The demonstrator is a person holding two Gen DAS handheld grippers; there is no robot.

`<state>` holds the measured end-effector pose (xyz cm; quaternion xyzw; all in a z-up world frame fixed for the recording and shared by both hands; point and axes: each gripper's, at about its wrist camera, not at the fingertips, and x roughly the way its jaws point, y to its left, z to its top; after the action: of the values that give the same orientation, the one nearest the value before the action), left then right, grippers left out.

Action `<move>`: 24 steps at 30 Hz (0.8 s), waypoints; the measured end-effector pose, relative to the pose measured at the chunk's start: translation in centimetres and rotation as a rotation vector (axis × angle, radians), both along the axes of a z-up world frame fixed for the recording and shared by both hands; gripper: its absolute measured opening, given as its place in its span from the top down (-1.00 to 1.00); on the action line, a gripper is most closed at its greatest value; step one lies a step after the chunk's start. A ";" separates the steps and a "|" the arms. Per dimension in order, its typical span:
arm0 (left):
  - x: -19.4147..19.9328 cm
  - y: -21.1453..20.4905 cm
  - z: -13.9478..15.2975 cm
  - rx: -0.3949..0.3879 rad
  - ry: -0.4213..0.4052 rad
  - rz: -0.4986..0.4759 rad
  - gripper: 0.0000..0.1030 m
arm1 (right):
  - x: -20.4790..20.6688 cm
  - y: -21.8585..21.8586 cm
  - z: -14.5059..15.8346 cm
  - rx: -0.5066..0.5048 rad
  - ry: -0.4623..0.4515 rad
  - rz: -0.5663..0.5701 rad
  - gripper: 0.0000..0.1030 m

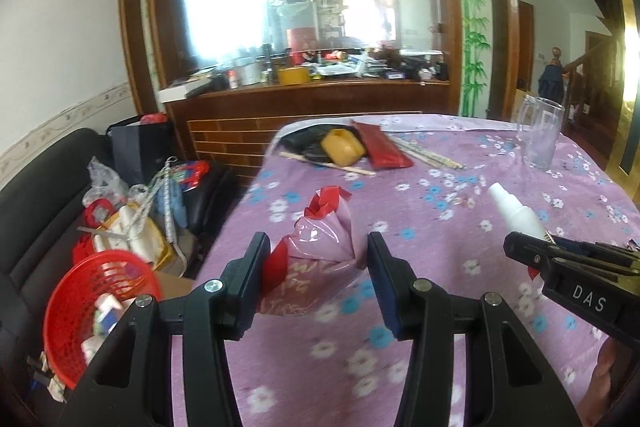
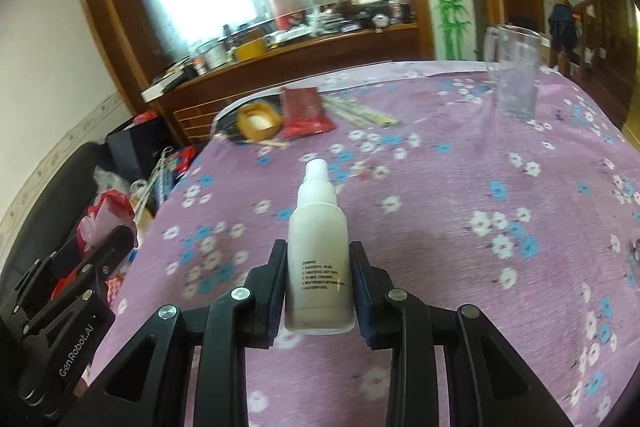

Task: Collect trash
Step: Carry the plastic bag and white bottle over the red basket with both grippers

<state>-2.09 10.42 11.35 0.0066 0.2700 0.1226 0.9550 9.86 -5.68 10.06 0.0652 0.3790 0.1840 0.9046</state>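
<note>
A crumpled pink and red plastic bag (image 1: 320, 247) hangs between the fingers of my left gripper (image 1: 316, 243), which is shut on it above the floral purple tablecloth (image 1: 440, 307). In the right wrist view, my right gripper (image 2: 318, 247) is shut on a white spray bottle (image 2: 320, 267) that stands upright between its pads. The bottle (image 1: 516, 211) and the right gripper (image 1: 560, 259) also show at the right of the left wrist view. At the left edge of the right wrist view is the left gripper (image 2: 92, 259) with the bag (image 2: 108, 215).
A clear glass mug (image 1: 538, 135) stands at the table's far right. A yellow container (image 1: 344, 146), a red packet (image 1: 384, 147) and chopsticks (image 1: 428, 151) lie at the far edge. Left of the table are a red basket (image 1: 100, 291) and a cluttered black sofa (image 1: 48, 195).
</note>
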 end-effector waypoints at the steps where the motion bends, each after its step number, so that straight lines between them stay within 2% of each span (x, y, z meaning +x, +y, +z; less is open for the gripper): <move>1: -0.5 0.6 0.0 0.001 -0.001 0.008 0.06 | -0.4 0.8 0.1 -0.002 0.000 0.017 0.36; 9: -4.4 6.1 -0.1 -0.003 -0.003 0.082 0.06 | -3.2 7.4 0.9 -0.031 -0.004 0.146 0.36; 17: -7.6 12.6 -0.3 -0.058 -0.010 0.185 0.06 | -5.9 14.2 1.5 -0.054 -0.002 0.270 0.36; 24: -9.4 17.5 -1.6 -0.094 0.008 0.270 0.06 | -7.7 19.7 1.9 -0.081 -0.004 0.354 0.36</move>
<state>-11.53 27.91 9.79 -0.0740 0.2778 0.2374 0.9279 2.20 13.98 11.96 -0.0393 0.3897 0.3253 0.8607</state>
